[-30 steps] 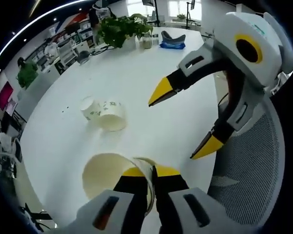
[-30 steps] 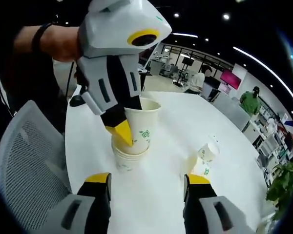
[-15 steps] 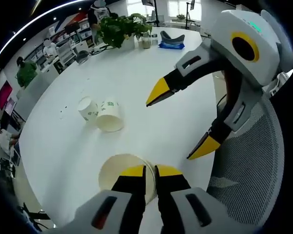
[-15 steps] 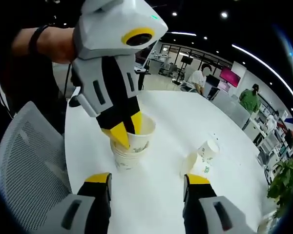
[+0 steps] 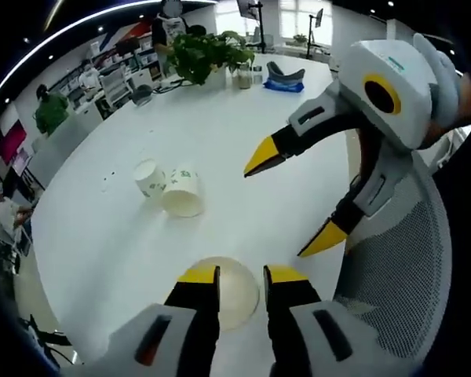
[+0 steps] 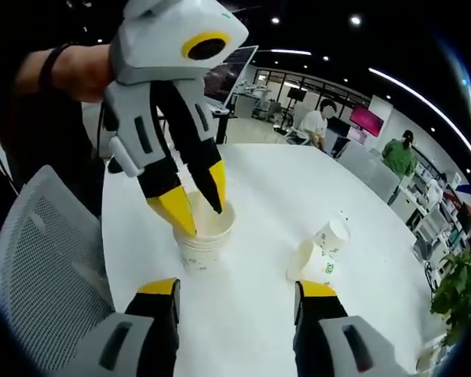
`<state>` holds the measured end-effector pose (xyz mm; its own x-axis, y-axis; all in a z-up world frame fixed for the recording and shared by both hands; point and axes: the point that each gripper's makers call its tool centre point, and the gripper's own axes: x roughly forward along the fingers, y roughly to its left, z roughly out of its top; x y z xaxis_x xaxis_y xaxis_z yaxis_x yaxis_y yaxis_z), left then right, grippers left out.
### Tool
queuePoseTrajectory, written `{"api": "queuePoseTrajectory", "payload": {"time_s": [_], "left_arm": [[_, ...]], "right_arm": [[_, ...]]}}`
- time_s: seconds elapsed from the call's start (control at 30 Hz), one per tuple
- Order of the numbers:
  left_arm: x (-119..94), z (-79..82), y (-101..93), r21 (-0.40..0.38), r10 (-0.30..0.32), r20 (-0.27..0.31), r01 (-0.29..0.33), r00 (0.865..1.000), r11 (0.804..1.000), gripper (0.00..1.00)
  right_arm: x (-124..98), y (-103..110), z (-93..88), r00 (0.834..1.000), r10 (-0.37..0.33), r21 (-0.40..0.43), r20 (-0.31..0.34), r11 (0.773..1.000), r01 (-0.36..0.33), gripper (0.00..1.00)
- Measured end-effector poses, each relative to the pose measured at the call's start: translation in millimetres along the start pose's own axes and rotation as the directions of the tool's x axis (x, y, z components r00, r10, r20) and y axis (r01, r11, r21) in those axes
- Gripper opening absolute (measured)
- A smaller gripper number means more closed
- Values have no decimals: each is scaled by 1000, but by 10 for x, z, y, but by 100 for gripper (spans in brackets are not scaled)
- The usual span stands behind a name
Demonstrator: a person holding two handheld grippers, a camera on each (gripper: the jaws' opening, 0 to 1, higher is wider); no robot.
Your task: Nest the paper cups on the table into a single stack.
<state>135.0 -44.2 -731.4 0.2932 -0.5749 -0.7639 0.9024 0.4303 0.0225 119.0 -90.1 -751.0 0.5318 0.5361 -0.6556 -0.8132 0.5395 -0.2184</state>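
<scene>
Paper cups are judged light, thin-walled and easily crushed or tipped; the rolled rim is the stiffest part, so a hold on the rim or just below it, with light pressure, is advised. The stack [image 6: 202,236] is seen upright on the white tabletop [image 6: 251,298] in the right gripper view, near the edge by a mesh chair [image 6: 39,259]. In the left gripper view its open mouth [image 5: 224,289] is seen from above.

Two loose cups lie on their sides farther in, touching each other: one [image 6: 314,263] with its mouth toward the camera, the other [image 6: 332,234] just behind it. A side-lying cup may roll when nudged.

The left gripper [image 6: 195,200] is held by a hand, pointing down at the stack; its jaws are parted, one tip outside the rim, one inside or just over the mouth, nothing gripped. Contact with the rim cannot be told.

The right gripper [image 5: 294,200] is held above the tabletop beside the stack, jaws wide apart and empty. A plant [image 5: 208,51] stands at the far edge.
</scene>
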Motion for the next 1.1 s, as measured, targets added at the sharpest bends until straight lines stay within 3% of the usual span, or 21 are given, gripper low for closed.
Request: {"api": "queuePoseTrajectory", "payload": {"time_s": [0.23,0.37,0.7,1.1], "left_arm": [[-157,62,37,-162,19,141,4,990,987,37],[-223,-26,64,-184,41,157,-12,987,983,43],[-399,-199,127,-303,125,227,-52,966,951,56],[-556,-438,129,-393,197,236,-92,952,915,59]], "right_arm": [[-31,-60,-8,1000,-11,12,0,1000,11,58],[-34,-111,-38,1000,-15,14,-7,1000,16,58],[25,-210,-126,999,-6,-17,-33,1000,6,58],[115,-627,-237,995,-7,-144,-104,990,-9,57]]}}
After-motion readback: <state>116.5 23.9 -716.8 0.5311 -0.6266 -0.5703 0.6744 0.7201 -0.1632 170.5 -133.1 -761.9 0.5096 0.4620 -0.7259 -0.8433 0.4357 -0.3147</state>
